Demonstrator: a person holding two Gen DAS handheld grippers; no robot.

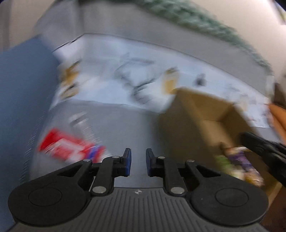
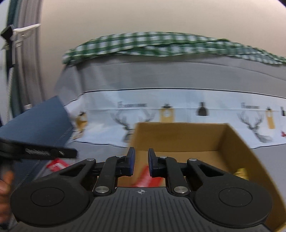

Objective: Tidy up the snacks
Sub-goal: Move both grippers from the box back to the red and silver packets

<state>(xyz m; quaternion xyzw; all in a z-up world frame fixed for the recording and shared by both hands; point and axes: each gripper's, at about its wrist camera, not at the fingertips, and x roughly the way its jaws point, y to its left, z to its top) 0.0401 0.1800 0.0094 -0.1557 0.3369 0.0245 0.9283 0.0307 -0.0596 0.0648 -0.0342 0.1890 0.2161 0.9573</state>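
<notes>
Grey sofa (image 2: 160, 75), green checked cloth (image 2: 160, 42), beige wall (image 2: 125, 16)

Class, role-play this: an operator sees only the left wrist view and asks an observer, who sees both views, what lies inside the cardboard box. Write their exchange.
Observer: In the right wrist view, a red packet lies on the floor of the cardboard box, just beyond the right gripper.
Operator: Anything else in there?
Observer: A gold-wrapped item sits by the box wall on that view's right.
Operator: The cloth behind is a blur here.
Observer: The cloth is printed with antlered deer heads.
</notes>
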